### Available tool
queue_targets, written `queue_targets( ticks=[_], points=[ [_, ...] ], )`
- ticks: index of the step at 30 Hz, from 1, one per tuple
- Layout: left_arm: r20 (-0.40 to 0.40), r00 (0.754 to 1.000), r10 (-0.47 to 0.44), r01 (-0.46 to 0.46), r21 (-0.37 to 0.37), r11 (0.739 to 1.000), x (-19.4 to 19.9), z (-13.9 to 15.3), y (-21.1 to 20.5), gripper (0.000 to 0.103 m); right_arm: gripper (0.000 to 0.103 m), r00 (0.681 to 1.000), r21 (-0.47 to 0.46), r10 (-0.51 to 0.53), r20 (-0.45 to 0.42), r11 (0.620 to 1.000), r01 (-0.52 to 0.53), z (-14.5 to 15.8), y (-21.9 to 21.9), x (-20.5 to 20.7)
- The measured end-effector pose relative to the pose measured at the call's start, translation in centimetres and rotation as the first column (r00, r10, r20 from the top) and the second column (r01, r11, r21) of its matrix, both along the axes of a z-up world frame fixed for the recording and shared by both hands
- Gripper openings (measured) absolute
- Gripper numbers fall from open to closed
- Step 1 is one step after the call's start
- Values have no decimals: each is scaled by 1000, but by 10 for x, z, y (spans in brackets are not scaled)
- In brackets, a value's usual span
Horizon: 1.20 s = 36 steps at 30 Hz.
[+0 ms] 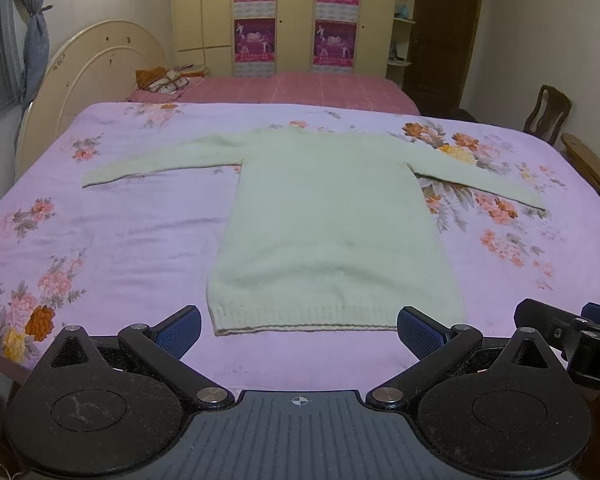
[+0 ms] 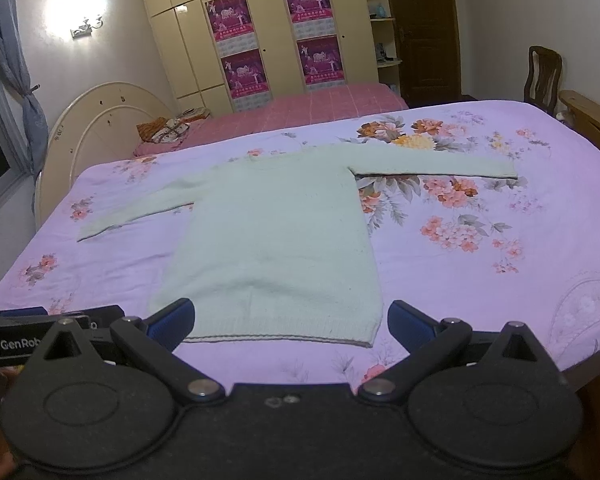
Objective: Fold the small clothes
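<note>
Lying flat on the floral lilac bedspread (image 1: 140, 216), a pale green knit sweater (image 1: 328, 224) is spreading both sleeves outward toward the left and right edges of the bed, its ribbed hem (image 1: 304, 318) running parallel to the near edge and its neckline pointing at the far edge. The left gripper (image 1: 299, 330) is hovering just short of the hem, jaws spread wide, blue pads (image 1: 180, 330) flanking the hem's two corners and holding nothing. The right gripper (image 2: 290, 322) is hovering likewise at the near edge, fingers parted and empty, its left pad (image 2: 176, 318) overlapping the hem's left corner in view; contact cannot be told. A second bed with a pink cover (image 1: 300, 88) is standing beyond the far edge.
</note>
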<state>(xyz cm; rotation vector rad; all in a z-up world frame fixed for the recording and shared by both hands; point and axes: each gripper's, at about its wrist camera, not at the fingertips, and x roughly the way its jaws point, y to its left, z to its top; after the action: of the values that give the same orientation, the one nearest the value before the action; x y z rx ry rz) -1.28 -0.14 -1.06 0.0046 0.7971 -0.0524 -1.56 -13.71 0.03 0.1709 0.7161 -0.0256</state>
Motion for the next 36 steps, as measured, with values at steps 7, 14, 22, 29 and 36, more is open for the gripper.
queue_targets(
  ticks=[7, 14, 22, 29, 36],
  points=[
    [-6, 1000, 3, -3, 0, 1000, 8, -3, -1, 103, 102, 1000, 8, -7, -9, 1000, 7, -3, -3, 6],
    [-16, 1000, 4, -4, -1, 1000, 16, -6, -2, 103, 102, 1000, 11, -7, -19, 1000, 7, -5, -6, 13],
    [-45, 999, 3, -5, -34, 999, 37, -19, 0, 103, 102, 999, 6, -23, -41, 1000, 24, -13, -9, 26],
    [-60, 998, 26, -28, -30, 999, 83, -35, 0, 103, 102, 995, 7, -73, -63, 997, 73, -26, -22, 57],
    [-78, 997, 6, -9, -44, 999, 150, -54, 0, 103, 102, 990, -31, -127, -68, 992, 125, -42, -36, 102]
  ],
)
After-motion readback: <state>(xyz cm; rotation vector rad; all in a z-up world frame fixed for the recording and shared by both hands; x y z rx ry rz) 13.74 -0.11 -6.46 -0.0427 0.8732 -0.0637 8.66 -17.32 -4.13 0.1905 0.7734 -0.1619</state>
